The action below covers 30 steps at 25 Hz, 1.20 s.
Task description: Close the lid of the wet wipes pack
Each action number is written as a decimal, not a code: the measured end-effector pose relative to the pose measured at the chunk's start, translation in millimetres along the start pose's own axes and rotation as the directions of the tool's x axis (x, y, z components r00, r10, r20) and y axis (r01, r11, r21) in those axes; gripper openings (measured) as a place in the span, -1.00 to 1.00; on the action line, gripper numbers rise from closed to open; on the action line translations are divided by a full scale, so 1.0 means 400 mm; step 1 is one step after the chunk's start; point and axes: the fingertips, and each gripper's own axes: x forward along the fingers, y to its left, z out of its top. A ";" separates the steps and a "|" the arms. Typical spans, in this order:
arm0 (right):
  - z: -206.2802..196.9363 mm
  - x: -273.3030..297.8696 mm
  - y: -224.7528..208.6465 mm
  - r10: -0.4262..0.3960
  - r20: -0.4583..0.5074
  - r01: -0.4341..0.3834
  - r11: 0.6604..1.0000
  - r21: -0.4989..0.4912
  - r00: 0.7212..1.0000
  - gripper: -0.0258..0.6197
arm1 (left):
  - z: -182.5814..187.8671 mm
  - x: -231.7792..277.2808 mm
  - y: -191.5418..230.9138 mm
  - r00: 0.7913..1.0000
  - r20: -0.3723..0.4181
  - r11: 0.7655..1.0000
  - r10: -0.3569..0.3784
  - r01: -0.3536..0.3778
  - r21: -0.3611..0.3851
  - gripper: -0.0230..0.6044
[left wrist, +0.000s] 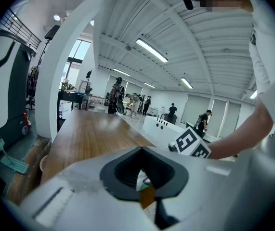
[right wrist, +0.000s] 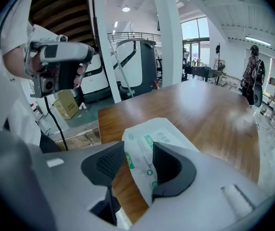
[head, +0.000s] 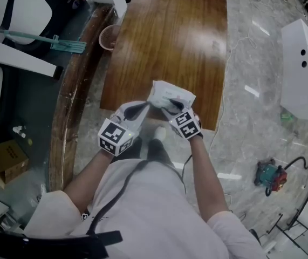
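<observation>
While the left gripper (left wrist: 144, 181) is clamped on one edge of the pack (head: 171, 95), the right gripper (right wrist: 138, 163) stands open with the pack's other end between its jaws. Lid seating cannot be confirmed, so pressing it shut is judged outstanding.

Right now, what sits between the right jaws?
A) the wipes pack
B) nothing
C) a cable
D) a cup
A: the right gripper view shows the pack standing between the parted jaws of the right gripper.
</observation>
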 end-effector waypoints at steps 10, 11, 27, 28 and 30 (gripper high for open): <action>0.014 -0.004 -0.005 -0.044 0.045 0.041 0.997 0.069 0.998 -0.33 | 0.006 -0.015 -0.007 1.000 0.012 1.000 -0.018 0.017 0.010 -0.92; 0.024 -0.013 -0.008 -0.056 0.076 0.049 0.995 0.091 0.996 -0.33 | 0.010 -0.017 -0.010 1.000 0.014 1.000 -0.022 0.021 0.013 -0.92; 0.155 -0.237 0.013 -0.186 0.367 0.117 0.972 0.202 0.911 -0.89 | 0.098 -0.012 -0.059 0.995 0.054 0.994 -0.078 0.074 0.080 -0.92; 0.166 -0.254 0.016 -0.197 0.392 0.119 0.970 0.214 0.899 -0.89 | 0.104 -0.012 -0.061 0.995 0.057 0.994 -0.080 0.075 0.083 -0.92; 0.185 -0.288 0.018 -0.221 0.434 0.124 0.963 0.240 0.873 -0.89 | 0.119 -0.010 -0.063 0.994 0.068 0.993 -0.085 0.078 0.092 -0.92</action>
